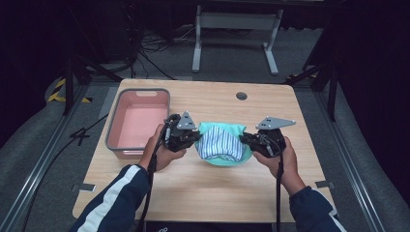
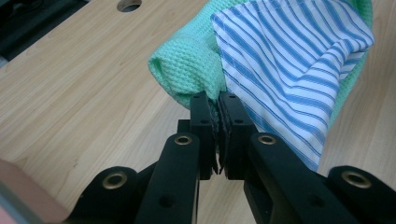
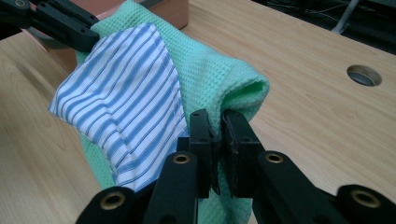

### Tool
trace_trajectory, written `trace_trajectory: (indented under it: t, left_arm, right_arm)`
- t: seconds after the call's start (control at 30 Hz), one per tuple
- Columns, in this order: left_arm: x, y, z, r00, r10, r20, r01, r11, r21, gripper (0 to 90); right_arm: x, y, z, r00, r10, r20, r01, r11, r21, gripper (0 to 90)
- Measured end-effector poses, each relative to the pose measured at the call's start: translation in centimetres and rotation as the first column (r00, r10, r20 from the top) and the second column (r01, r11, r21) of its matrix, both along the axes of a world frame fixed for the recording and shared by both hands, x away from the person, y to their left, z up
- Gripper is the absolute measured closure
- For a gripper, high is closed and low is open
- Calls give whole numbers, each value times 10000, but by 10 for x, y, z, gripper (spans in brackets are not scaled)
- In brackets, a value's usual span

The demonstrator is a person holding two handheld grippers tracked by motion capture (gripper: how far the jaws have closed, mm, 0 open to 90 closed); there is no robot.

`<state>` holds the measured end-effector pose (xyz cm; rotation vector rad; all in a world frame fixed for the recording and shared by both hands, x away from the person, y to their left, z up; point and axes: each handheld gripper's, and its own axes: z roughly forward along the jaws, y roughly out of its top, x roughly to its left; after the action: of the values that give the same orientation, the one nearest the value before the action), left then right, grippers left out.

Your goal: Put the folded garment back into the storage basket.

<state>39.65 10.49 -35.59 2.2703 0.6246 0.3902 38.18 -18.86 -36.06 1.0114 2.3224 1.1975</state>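
A mint-green waffle-weave cloth (image 1: 237,131) lies bunched at the middle of the wooden table, with a blue-and-white striped fabric (image 1: 220,144) on top of it. My left gripper (image 1: 195,138) is shut on the cloth's left edge; in the left gripper view the jaws pinch the green cloth (image 2: 187,60) beside the striped fabric (image 2: 289,65), at the left gripper (image 2: 215,105). My right gripper (image 1: 245,140) is shut on the right edge; in the right gripper view the right gripper (image 3: 215,122) clamps a fold of green cloth (image 3: 219,70) next to the striped fabric (image 3: 121,93).
A pink bin with a grey rim (image 1: 116,121) stands at the table's left, close to my left hand; its corner (image 3: 170,11) appears behind the cloth. A round cable hole (image 1: 241,95) sits near the table's far edge. A metal stand (image 1: 236,21) is on the floor beyond.
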Motion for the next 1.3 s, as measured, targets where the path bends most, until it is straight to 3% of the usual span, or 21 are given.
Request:
trace_trajectory:
  t: [0.43,0.77,1.3]
  left_arm:
    - [3,37,16,9979,573,286,-574,9984,4,854]
    - [5,65,23,9942,1005,390,-1003,9949,-70,855]
    - [10,103,32,9794,1972,426,-1967,9804,-146,856]
  right_arm:
    - [13,38,12,9983,566,158,-567,9984,33,826]
    - [23,70,21,9947,950,386,-943,9953,-199,826]
    - [44,118,28,9886,1430,474,-1424,9897,-156,826]
